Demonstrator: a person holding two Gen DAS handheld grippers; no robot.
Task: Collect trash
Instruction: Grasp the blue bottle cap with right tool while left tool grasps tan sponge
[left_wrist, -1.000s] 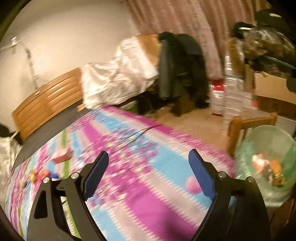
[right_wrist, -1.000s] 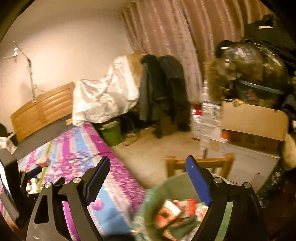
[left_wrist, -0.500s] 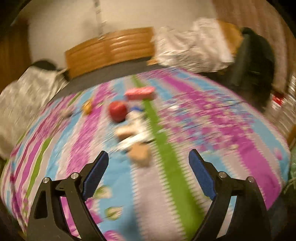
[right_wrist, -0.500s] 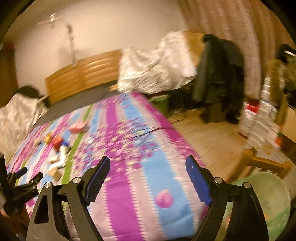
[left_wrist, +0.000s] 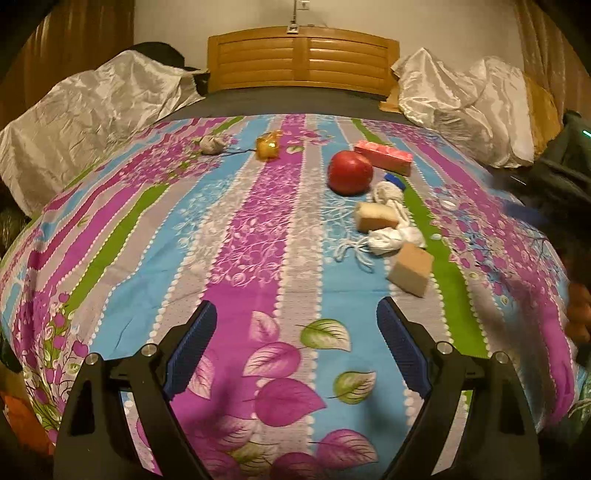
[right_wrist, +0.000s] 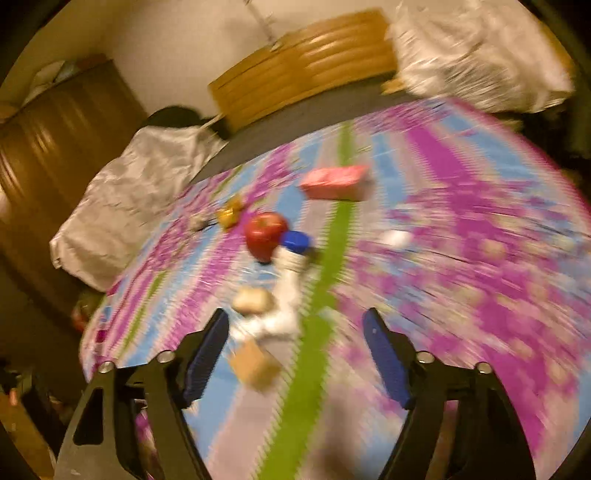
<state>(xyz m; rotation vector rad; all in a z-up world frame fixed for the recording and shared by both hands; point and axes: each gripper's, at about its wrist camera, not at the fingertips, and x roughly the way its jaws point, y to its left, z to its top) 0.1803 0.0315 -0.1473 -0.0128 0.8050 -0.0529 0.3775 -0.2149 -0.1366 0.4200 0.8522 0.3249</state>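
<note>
— Which of the two is closer to the rubbish on the bed?

— The right gripper (right_wrist: 295, 354), I'd say. Its jaws are closing with nothing gripped, but the tan foam block (right_wrist: 255, 363) lies just ahead of them, nearer the left finger, on the blue stripe. The left gripper (left_wrist: 295, 347) hangs wide open and empty over bare bedspread (left_wrist: 147, 258), well short of anything.

— Take the red apple (left_wrist: 350, 172) as the marker. Where is everything?

— From the left camera: the pink packet (left_wrist: 384, 158) is just behind the apple toward the headboard (left_wrist: 303, 62). The white cord bundle (left_wrist: 391, 225) trails from beside the apple toward the grippers, a blue cap (left_wrist: 395, 180) at its far end. A second foam piece (left_wrist: 375, 217) sits just in front of the apple, touching the cord. The tan block is nearest of all, at the cord's near end.

— And how does that block sit?

— Tilted, a squat wedge, one corner pointing at the grippers, so its faces run diagonal to the jaws. Looks soft and squashy. The right camera's picture is smeared, so I can't judge finer than that.

— Anything else?

— A gold wrapper (left_wrist: 269, 147) and a grey wad (left_wrist: 211, 144), well off to the apple's left.
</note>
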